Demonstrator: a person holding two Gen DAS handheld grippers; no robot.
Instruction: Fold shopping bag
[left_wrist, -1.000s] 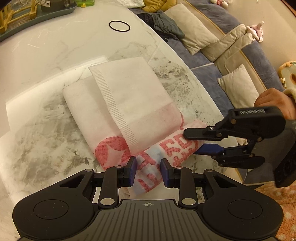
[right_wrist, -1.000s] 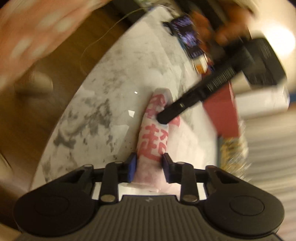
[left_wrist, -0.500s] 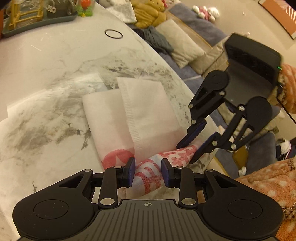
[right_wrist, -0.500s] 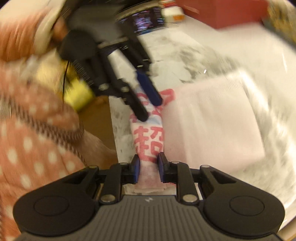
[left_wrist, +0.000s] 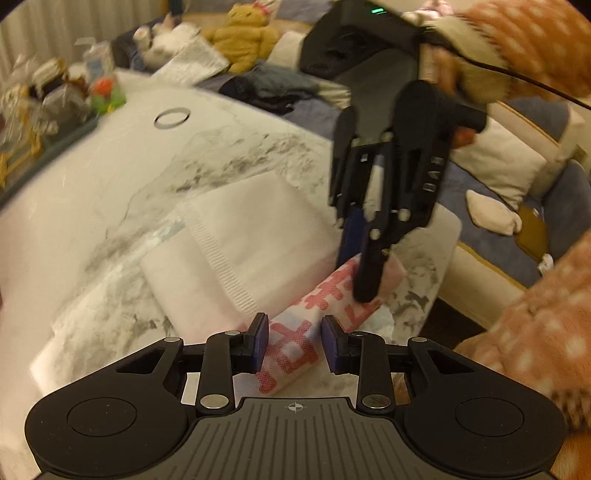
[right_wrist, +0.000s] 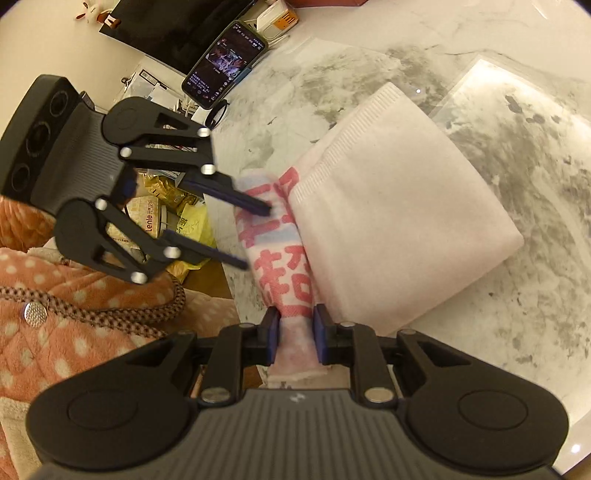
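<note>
A white shopping bag (left_wrist: 258, 236) with red printed characters lies folded flat on a marble table (left_wrist: 110, 177), close to the table's edge. The edge of the bag nearest the person is rolled into a narrow tube that shows the red print, while the rest of the bag is a flat white rectangle with a ribbed strip running across it.

The right gripper (right_wrist: 294, 330) is clamped on one end of the rolled part; its blue pads press the fabric from both sides. In the left wrist view this same gripper reaches down from above, with its dark fingers (left_wrist: 367, 273) on the far end of the roll.

The left gripper (left_wrist: 294, 341) straddles the other end of the roll. Its fingers are partly apart, and the roll sits between them with small gaps on both sides. The right wrist view shows it (right_wrist: 255, 236) coming in from the left, with one finger above the roll and one below.

A phone (right_wrist: 225, 62) with a lit screen leans at the far side of the table. A black ring (left_wrist: 171, 117) lies on the table farther away. Cushions (left_wrist: 495, 162) and a yellow stuffed toy (left_wrist: 243, 33) rest on a sofa beyond the table. The person wears a pink spotted garment (right_wrist: 55, 295).
</note>
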